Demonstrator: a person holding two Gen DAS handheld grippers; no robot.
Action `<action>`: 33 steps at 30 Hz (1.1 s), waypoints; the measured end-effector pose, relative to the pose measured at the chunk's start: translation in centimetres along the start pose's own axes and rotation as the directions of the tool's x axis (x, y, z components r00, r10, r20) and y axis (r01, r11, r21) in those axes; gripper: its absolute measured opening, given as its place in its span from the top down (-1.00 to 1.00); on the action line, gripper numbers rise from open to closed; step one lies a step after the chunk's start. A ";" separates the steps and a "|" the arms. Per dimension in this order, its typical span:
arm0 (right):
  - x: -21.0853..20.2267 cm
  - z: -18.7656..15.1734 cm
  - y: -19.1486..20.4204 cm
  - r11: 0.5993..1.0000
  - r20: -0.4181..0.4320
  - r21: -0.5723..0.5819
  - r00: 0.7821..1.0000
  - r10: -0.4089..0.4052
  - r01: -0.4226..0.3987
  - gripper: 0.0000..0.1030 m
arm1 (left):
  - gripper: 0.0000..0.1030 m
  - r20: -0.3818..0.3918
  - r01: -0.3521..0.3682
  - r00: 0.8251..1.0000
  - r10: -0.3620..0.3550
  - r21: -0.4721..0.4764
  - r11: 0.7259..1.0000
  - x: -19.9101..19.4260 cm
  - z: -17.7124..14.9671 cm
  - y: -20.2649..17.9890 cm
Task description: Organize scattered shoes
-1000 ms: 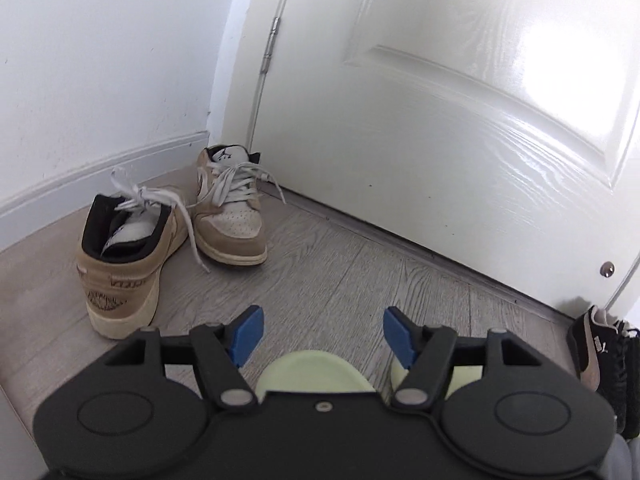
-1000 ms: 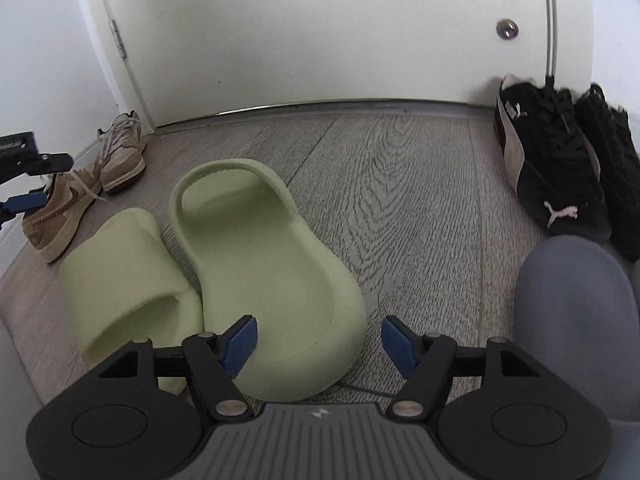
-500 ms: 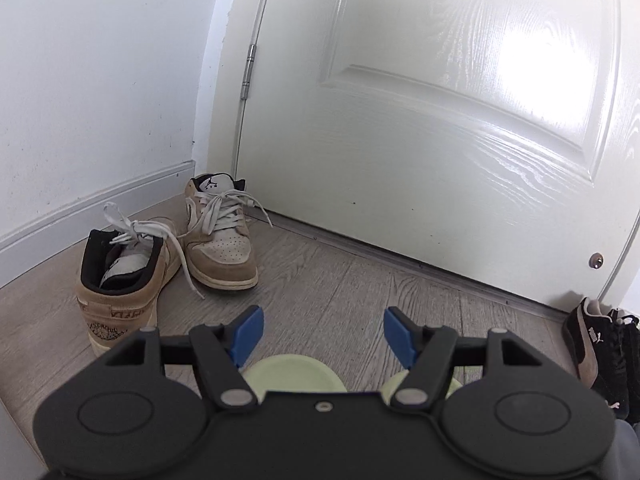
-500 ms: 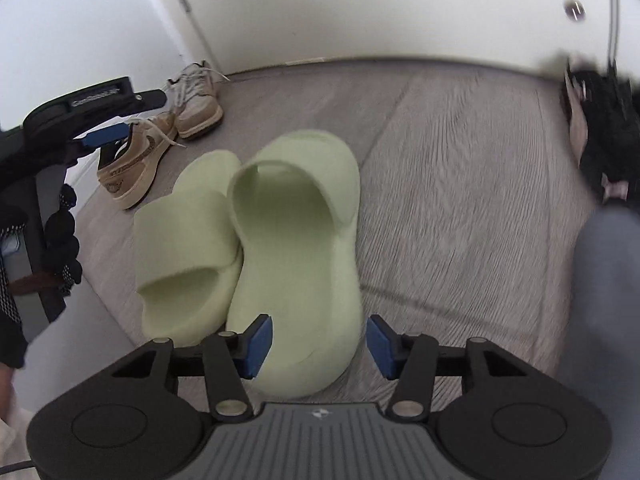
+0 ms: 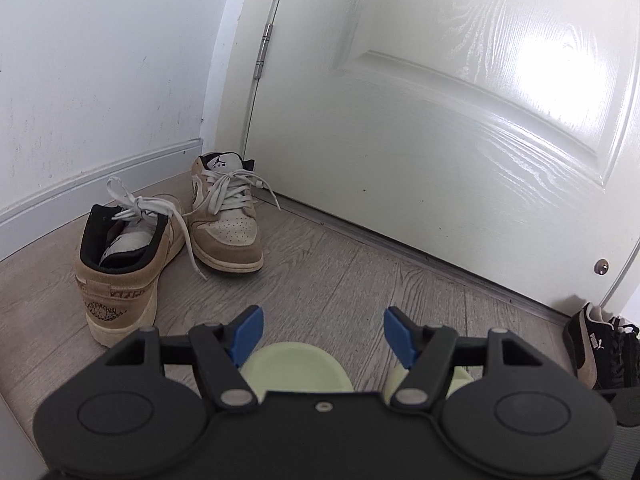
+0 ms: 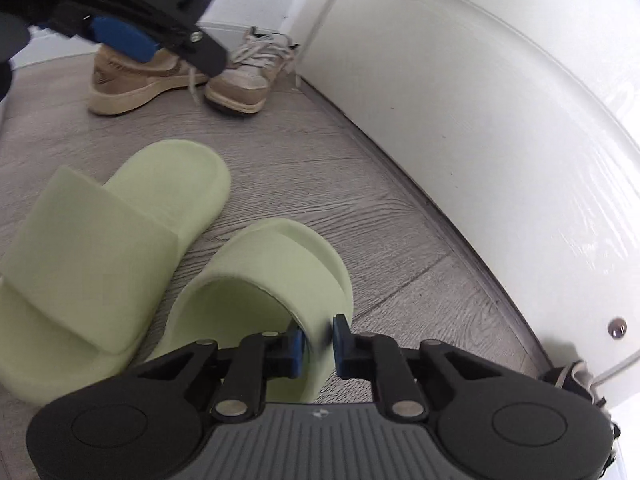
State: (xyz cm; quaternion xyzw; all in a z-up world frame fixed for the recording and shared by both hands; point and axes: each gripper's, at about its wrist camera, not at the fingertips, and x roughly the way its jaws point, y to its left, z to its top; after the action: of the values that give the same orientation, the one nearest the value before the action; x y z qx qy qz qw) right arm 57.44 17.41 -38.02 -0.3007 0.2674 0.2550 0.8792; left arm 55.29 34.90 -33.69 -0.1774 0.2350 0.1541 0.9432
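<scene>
Left wrist view: the left gripper [image 5: 322,330] hangs released, its blue pads spread wide with only bare wood floor [image 5: 340,280] between them. Just under and behind the pads peek the rounded ends of two pale green slides [image 5: 298,364], close below the gripper but untouched. Ahead and to its left sit two tan sneakers [image 5: 224,216] with loose white laces, near the corner where the white wall [image 5: 100,80] meets the white door [image 5: 440,120]; one shows its heel to the camera, the other its toe. Far to the gripper's right, against the door's foot, stands a black sneaker [image 5: 588,344].

Right wrist view: the right gripper [image 6: 318,344] is clenched on the side wall of the nearer green slide [image 6: 276,276], its blue pads pinching the rim at the strap's edge. The second green slide [image 6: 100,248] lies just to the gripper's left, beside the held one. Ahead and left, the left gripper [image 6: 120,36] hovers above the floor, in front of the tan sneakers [image 6: 168,76]. The door [image 6: 500,120] runs along the gripper's right.
</scene>
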 end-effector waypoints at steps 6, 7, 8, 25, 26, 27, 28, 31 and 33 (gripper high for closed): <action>0.2 -1.7 -4.6 0.845 -0.146 0.458 0.961 -0.234 0.275 0.78 | -0.31 -0.006 0.021 1.000 -0.021 -0.032 0.999 -0.1 0.1 0.4; 0.1 -1.9 -5.0 0.816 -0.178 0.494 0.953 -0.244 0.301 0.76 | -0.31 -0.009 0.021 1.000 -0.021 -0.034 0.999 0.0 0.1 0.4; 0.0 -2.0 -5.3 0.784 -0.210 0.527 0.944 -0.252 0.327 0.71 | -0.31 -0.012 0.023 1.000 -0.023 -0.035 0.999 0.0 0.1 0.5; -3.3 -6.1 -11.2 0.770 0.196 0.480 0.907 0.374 -0.421 -0.22 | -0.31 0.009 0.079 0.997 -0.080 0.082 0.994 -0.6 -0.4 -1.3; -3.0 -6.0 -11.7 0.764 0.209 0.455 0.889 0.407 -0.457 -0.22 | -0.31 0.008 0.087 0.996 -0.088 0.095 0.992 -0.6 -0.5 -1.6; -2.5 -6.0 -12.3 0.755 0.217 0.438 0.873 0.437 -0.487 -0.22 | -0.31 0.001 0.110 0.994 -0.111 0.114 0.987 -0.6 -0.6 -1.9; -1.7 -6.0 -13.1 0.740 0.216 0.441 0.860 0.461 -0.508 -0.23 | -0.31 -0.010 0.133 0.991 -0.133 0.126 0.983 -0.6 -0.8 -2.2; 0.5 -6.1 -15.4 0.696 0.211 0.450 0.824 0.525 -0.559 -0.43 | -0.31 -0.052 0.170 0.985 -0.163 0.175 0.970 -0.2 -1.3 -3.4; 1.7 -6.0 -16.4 0.688 0.195 0.473 0.826 0.528 -0.551 -0.45 | -0.31 -0.078 0.179 0.983 -0.166 0.224 0.958 0.0 -1.8 -4.3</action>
State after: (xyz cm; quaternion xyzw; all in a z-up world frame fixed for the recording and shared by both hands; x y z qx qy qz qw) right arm 66.76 2.57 -36.67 0.0401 0.3823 0.4284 0.8177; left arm 56.18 30.33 -34.07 -0.0914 0.2622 0.0378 0.9599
